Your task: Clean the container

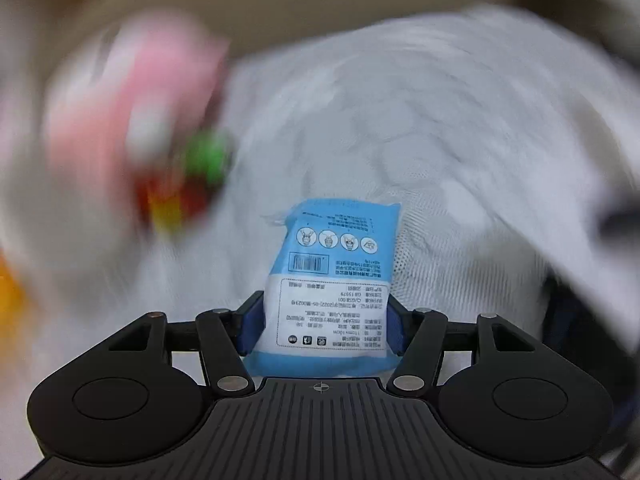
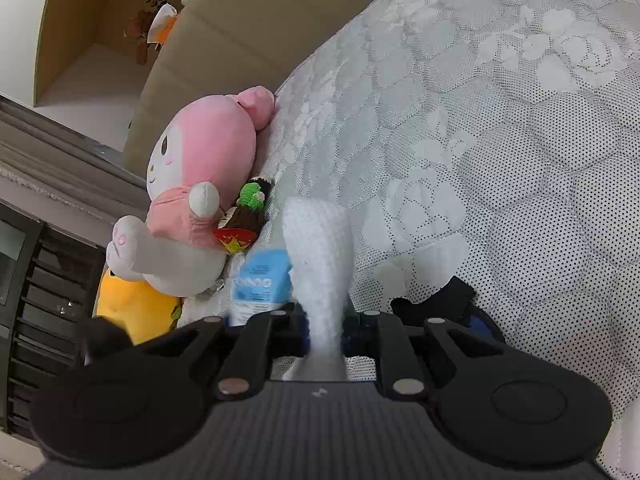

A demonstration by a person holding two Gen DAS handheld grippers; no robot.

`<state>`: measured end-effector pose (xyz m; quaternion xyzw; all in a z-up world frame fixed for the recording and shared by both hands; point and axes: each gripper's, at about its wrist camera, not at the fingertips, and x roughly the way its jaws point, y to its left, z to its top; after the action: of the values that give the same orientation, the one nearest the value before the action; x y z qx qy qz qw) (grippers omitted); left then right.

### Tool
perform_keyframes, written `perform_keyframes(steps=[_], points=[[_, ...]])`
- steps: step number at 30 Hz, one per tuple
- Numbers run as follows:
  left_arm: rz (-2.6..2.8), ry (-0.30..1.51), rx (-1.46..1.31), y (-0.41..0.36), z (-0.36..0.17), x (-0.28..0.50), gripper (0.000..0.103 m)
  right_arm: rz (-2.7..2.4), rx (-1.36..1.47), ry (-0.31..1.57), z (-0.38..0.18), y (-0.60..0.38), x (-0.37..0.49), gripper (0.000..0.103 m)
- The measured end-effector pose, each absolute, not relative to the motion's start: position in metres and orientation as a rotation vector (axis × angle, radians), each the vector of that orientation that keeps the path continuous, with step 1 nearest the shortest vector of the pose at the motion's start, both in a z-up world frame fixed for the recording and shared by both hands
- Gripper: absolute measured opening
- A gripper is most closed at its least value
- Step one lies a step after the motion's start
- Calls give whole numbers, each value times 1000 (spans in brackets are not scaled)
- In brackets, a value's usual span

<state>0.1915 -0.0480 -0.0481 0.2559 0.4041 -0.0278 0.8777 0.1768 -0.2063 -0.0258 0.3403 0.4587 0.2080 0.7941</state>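
Between the blue pads of the left gripper [image 1: 325, 322], over the white patterned bedspread [image 1: 440, 140], sits a blue-and-white wipe packet [image 1: 334, 280], pinched by its lower end with its long axis running straight away from the camera and its print upside down. It looks light, soft and slippery, so a hold across the fuller middle seems safest. The right gripper [image 2: 325, 332] is pressed together on a limp white cloth [image 2: 320, 248], which stands up from the jaws.
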Motion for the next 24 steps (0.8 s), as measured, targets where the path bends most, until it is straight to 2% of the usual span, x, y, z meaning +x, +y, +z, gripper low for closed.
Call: perform_keyframes(steps=[3, 6, 7, 9, 10, 14, 17, 21, 24], points=[[-195, 726, 926, -81, -62, 148, 64, 456, 708, 983, -24, -201, 175, 16], [-320, 688, 1058, -101, -80, 104, 67, 486, 648, 979, -19, -189, 170, 15], [-354, 677, 1082, -108, -86, 91, 69, 502, 622, 975, -17, -184, 168, 15], [-381, 637, 1117, -119, -97, 72, 82, 548, 593, 980, -15, -174, 162, 15], [-382, 625, 1117, -121, -99, 67, 86, 576, 596, 1000, -17, -170, 159, 15], [-373, 649, 1028, -120, -94, 62, 87, 623, 592, 1109, -35, -153, 151, 15], [-394, 723, 854, -109, -76, 65, 89, 598, 615, 1144, -43, -153, 150, 12], [-435, 772, 614, -92, -50, 67, 90, 545, 587, 1135, -40, -155, 144, 10], [-472, 753, 565, -90, -42, 57, 93, 491, 568, 1128, -37, -161, 136, 10]])
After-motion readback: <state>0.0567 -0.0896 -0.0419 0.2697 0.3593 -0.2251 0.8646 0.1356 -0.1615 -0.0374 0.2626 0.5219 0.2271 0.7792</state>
